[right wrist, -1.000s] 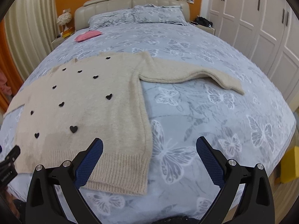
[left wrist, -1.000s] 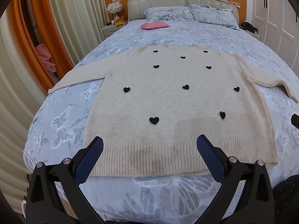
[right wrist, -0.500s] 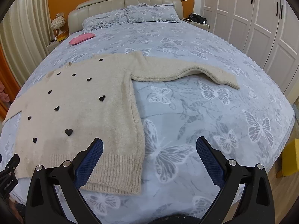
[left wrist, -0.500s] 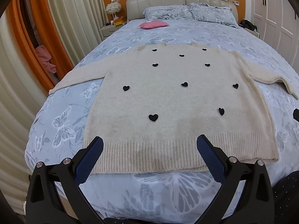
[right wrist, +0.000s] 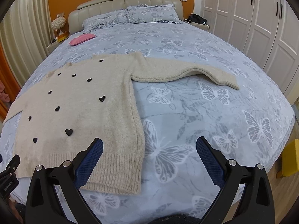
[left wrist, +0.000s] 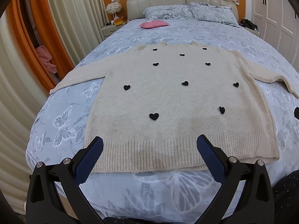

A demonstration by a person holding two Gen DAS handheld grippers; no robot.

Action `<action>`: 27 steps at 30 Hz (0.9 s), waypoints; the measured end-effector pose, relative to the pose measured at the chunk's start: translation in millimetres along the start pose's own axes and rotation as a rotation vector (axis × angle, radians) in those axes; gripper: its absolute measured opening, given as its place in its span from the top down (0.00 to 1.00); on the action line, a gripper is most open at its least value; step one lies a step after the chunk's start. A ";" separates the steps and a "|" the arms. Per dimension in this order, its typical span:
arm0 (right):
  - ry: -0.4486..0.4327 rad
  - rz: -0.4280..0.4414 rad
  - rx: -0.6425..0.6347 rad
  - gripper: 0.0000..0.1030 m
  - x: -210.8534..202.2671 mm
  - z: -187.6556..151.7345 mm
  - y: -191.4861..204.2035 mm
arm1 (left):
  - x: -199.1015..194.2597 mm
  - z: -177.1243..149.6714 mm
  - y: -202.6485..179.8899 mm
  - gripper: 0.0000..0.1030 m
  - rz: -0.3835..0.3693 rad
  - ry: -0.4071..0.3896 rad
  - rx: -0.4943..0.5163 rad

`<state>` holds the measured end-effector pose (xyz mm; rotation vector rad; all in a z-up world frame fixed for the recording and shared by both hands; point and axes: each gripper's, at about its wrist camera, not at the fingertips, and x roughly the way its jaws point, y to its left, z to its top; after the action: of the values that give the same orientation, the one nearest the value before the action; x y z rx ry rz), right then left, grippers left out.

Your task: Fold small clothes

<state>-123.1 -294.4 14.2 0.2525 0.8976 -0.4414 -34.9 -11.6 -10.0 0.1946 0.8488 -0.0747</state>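
Cream knitted sweater with black hearts lies flat on the butterfly-print bed, ready for folding; left tongs and right tongs hover spread, empty.

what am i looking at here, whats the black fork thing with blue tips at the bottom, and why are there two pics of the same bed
Each black fork is a hand-held gripper: a person carries one in each hand, with a wide-angle camera mounted on it looking forward along its two blue-padded fingers. That is why there are two pictures and why they look bulged. One picture is from the left gripper, the other from the right gripper. Both have their jaws wide apart and hold nothing. In front of them is a bed with a butterfly-print cover. A cream sweater with small black hearts lies flat on it, sleeves spread out, not yet folded. A pink cushion sits near the pillows.
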 end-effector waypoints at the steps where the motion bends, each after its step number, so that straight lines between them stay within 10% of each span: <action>1: 0.000 -0.001 -0.001 0.05 0.1 -0.1 0.1 | -0.2 -0.2 0.3 0.05 0.000 0.000 -0.002; 27: -0.056 0.107 -0.237 0.05 -11.6 -6.8 52.1 | 0.7 1.3 8.2 0.05 -0.001 0.005 -0.041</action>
<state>-109.7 -242.8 20.9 0.0703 0.8689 -0.2392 -32.4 -3.8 -8.6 0.1563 0.8549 -0.0576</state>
